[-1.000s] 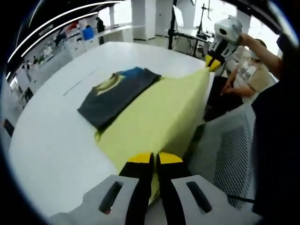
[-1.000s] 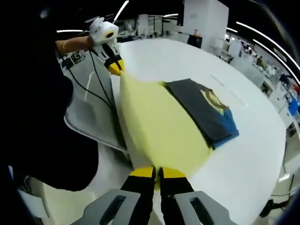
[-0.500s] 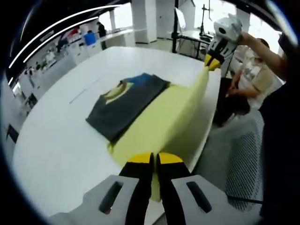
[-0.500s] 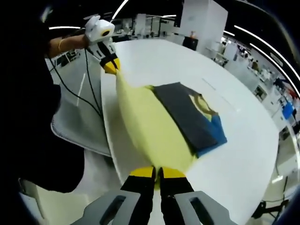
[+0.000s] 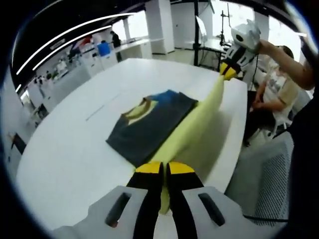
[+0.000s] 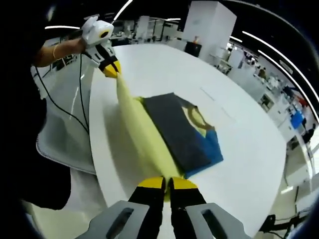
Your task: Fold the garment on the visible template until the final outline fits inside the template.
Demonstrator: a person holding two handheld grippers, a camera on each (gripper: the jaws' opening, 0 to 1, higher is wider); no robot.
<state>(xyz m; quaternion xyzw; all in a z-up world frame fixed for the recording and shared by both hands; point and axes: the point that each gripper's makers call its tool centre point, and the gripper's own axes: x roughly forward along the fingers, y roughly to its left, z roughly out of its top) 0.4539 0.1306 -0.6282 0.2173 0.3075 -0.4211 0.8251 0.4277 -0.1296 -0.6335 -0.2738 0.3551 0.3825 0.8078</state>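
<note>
Both tongs, left [image 5: 164, 169] and right [image 6: 167, 183], pinch the yellow garment's [image 5: 192, 127] lifted edge; folded dark shirt [image 5: 149, 124] at 11 o'clock on the table [image 5: 65, 149].

The left gripper [image 5: 164, 172] has its yellow-tipped jaws closed together on one corner of the yellow fabric [image 5: 192, 129], which is lifted off the white table [image 5: 70, 149] and stretched taut. At the far end of the fabric, the right gripper [image 5: 230, 73], held in a person's hand [image 5: 264, 47], pinches the other corner. Beside the fabric's lower edge, flat on the table, lies the dark grey garment [image 5: 149, 124] with a yellow collar and a blue section.
</note>
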